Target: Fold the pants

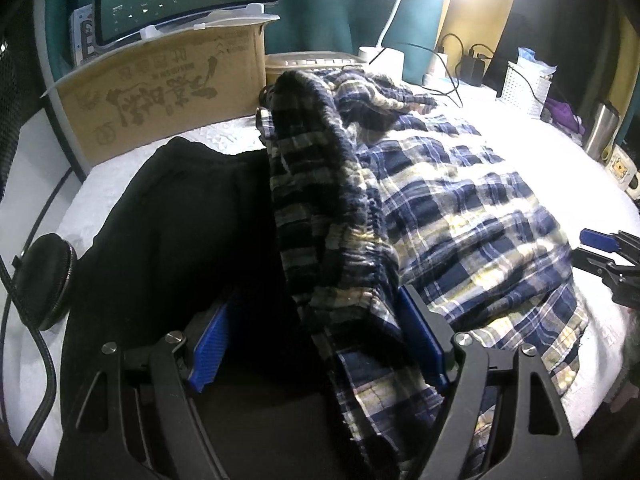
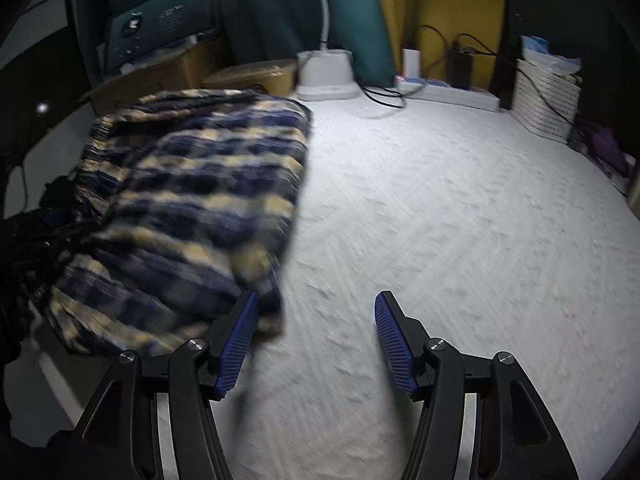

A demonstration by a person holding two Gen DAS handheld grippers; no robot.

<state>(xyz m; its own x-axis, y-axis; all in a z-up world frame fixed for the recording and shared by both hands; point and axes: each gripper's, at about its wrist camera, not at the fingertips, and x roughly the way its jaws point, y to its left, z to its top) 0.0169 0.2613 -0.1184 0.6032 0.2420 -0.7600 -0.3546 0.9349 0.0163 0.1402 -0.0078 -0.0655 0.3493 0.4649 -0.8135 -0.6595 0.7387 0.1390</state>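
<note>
Left gripper [image 1: 316, 344]: spread wide, pants [image 1: 420, 200] waistband draped between, seemingly released.
Right gripper [image 2: 316, 336]: spread, empty, just beside the folded edge.

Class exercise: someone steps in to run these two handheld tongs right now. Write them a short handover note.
Left tongs: jaws spread wide, with the gathered waistband edge of the navy, cream and yellow plaid pants lying between them, not clamped.
Right tongs: open and holding nothing, over the white textured bedspread beside the pants.
Pants: lying in a folded stack on the left part of the bed, next to a black garment.
Done: looks at least partly folded.
Left: probably flatten the raised waistband edge and tidy the stack.
</note>
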